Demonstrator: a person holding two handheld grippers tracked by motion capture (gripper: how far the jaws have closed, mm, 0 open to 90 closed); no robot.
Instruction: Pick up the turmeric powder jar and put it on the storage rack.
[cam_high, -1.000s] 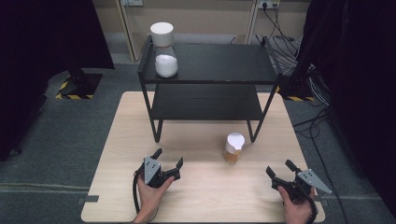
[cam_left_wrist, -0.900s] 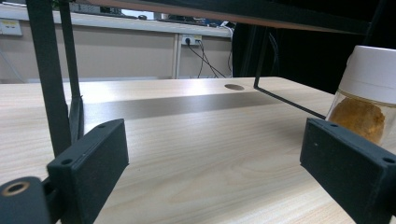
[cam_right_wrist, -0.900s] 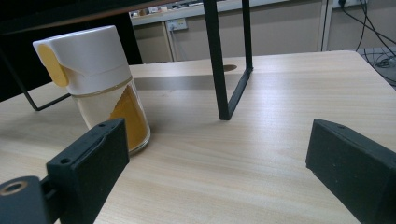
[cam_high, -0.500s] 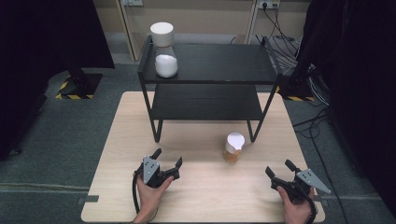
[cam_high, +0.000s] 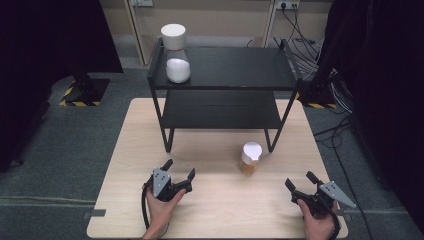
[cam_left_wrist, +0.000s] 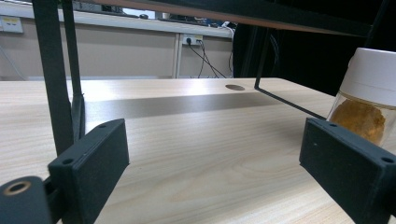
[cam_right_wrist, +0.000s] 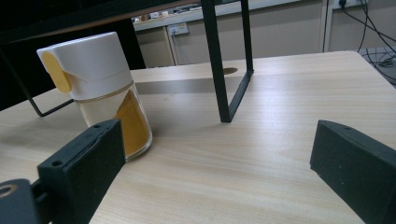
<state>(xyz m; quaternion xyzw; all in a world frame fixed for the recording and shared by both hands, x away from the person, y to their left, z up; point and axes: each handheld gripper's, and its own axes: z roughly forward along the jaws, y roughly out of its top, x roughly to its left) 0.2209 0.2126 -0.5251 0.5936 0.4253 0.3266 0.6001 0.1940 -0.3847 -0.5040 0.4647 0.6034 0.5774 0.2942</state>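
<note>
Little has shifted since a second ago — both hands sit where they were on the worktop, and only the right gripper has just been opening its fingers a touch wider, with nothing between them. Its fingers stand spread and empty; the spice jar with the white cap stands upright ahead of them, towards their left side. Fingers of the left gripper are spread too — the jar lies ahead to their right, just before the black shelf rack.
</note>
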